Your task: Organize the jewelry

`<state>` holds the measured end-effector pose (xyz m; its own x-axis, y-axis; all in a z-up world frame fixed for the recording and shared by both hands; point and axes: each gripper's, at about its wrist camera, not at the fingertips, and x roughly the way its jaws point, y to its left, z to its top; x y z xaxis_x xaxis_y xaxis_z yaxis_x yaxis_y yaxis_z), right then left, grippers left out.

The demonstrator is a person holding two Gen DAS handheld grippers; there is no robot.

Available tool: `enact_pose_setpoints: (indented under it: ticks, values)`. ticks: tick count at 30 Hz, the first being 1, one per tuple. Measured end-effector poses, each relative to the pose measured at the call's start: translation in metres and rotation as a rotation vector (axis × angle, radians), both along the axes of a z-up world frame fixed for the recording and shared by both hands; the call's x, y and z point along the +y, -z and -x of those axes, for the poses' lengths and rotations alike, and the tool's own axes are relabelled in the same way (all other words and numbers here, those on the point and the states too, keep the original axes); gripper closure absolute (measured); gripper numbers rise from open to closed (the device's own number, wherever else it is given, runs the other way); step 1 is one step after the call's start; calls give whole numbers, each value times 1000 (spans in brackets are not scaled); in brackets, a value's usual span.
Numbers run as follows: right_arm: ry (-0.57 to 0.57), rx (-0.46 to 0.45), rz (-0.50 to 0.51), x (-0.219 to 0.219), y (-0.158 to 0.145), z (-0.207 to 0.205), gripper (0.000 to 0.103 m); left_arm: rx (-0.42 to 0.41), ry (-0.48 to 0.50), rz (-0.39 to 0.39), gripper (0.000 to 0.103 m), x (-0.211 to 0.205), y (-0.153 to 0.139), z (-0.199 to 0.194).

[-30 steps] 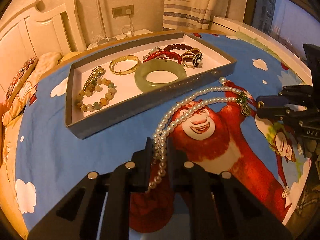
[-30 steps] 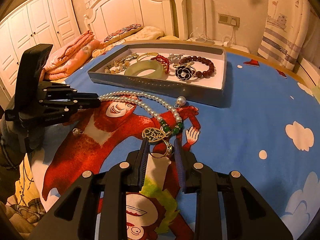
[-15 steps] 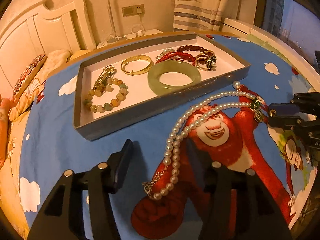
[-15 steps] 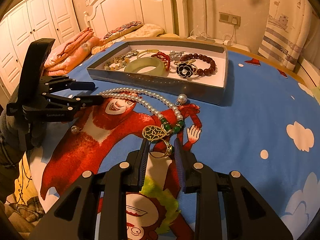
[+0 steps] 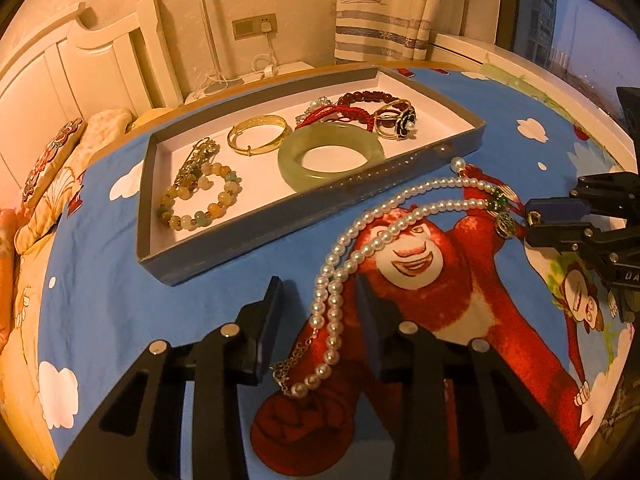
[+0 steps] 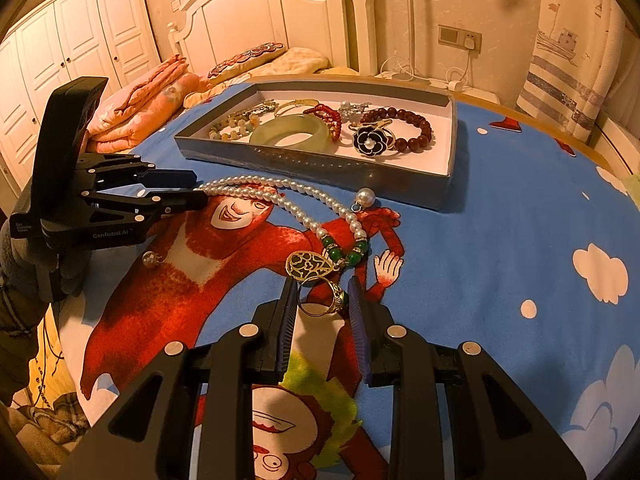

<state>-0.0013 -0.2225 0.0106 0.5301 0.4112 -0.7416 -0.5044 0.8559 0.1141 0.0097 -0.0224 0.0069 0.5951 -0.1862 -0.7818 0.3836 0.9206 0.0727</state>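
A pearl necklace [image 5: 384, 232] with green beads and a gold pendant [image 6: 310, 266] lies on the blue cartoon bedspread, in front of a grey jewelry tray [image 5: 256, 228]. My left gripper [image 5: 320, 312] is open, its fingers on either side of the necklace's clasp end. My right gripper [image 6: 322, 300] stands around a gold ring [image 6: 324, 300] next to the pendant; its jaws are close to the ring but I cannot tell if they grip it. The tray [image 6: 320, 168] holds a jade bangle [image 5: 330, 154], a gold bangle [image 5: 258, 140], bead bracelets and a flower ring [image 6: 370, 142].
A small clear bead earring [image 6: 149, 258] lies on the bedspread near the left gripper [image 6: 176, 196]. Pillows and a folded pink quilt [image 6: 148, 104] lie by the white headboard. A curtain and window sill run along the bed's far side.
My left gripper was shut on the pearl necklace's end and has opened; the strand now lies loose between its fingers. My right gripper has stayed around the ring.
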Motion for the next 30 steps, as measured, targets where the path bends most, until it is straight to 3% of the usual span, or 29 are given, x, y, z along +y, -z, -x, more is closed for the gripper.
enact_pose_setpoints:
  ticks: [14,17,18,21,30]
  values:
    - [1,0,1,0,0,0,77,2,8,15,71,0,0,0]
    - [2,-1,2,0,0,0,77,0,13,18,79,-1,-1,2]
    - [6,-5,0,0,0,0,77,-3,13,19,89,-2,-1,3]
    - [14,-9,-13,-3,-1,-1,77,-15,4,12,90,-2,-1,8]
    - [87,-104,-82,-21,-17,11,77,-139,-65,71,90,7,-33,33]
